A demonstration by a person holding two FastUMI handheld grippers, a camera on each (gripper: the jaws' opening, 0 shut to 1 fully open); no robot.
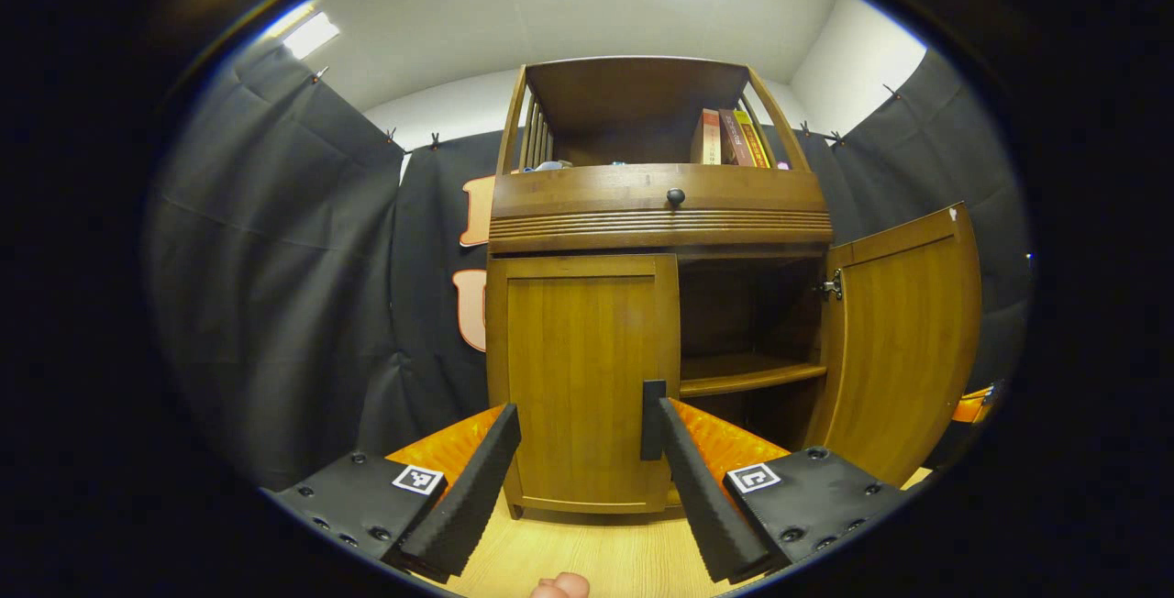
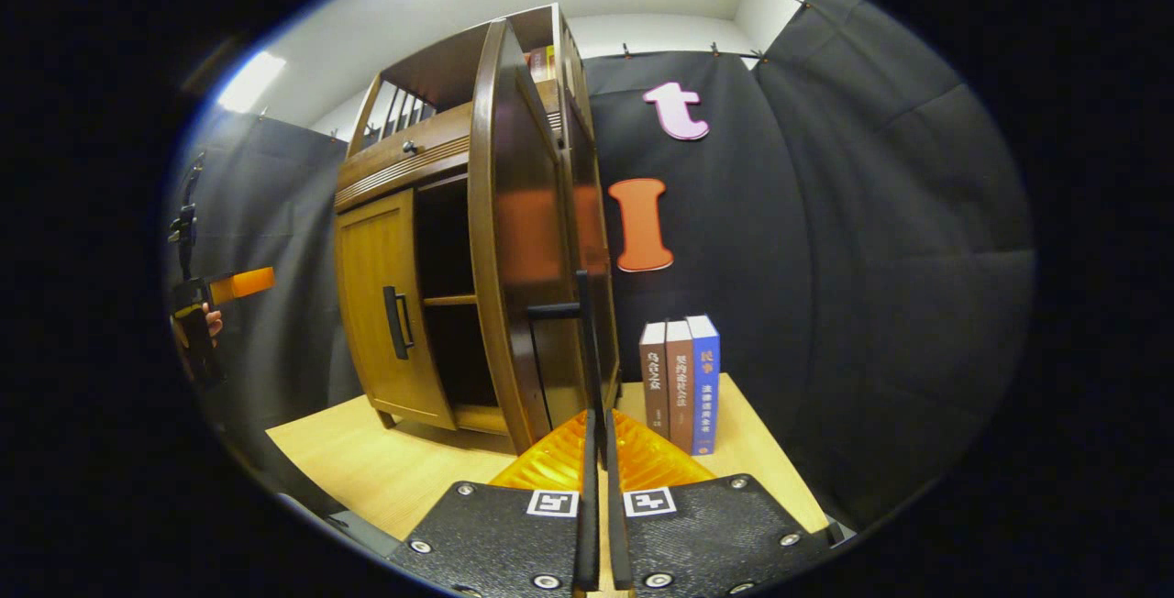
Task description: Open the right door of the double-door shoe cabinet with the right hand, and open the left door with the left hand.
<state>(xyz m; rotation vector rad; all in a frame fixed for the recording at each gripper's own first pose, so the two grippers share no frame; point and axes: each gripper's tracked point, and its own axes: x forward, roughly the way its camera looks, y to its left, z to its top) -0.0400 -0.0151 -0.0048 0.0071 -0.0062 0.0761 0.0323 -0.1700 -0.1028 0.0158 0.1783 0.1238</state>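
The wooden shoe cabinet [image 1: 660, 213] stands on a light wood table. Its left door [image 1: 582, 378] is closed, and the door's dark vertical handle [image 1: 653, 419] sits between the fingers of my open left gripper [image 1: 582, 437], close to the right finger. The right door [image 1: 903, 341] is swung wide open, showing the inner shelf [image 1: 752, 373]. In the right gripper view that right door [image 2: 523, 240] is seen nearly edge-on. My right gripper [image 2: 597, 419] is shut on its handle [image 2: 581, 323]. The left door [image 2: 385, 304] and the left gripper [image 2: 197, 304], held by a hand, show at the far left.
Three books [image 2: 683, 387] stand on the table [image 2: 385, 465] right of the cabinet, near the black cloth wall. More books [image 1: 729, 138] are in the cabinet's top shelf, above a drawer with a round knob [image 1: 675, 197]. A fingertip [image 1: 561, 587] shows at the bottom edge.
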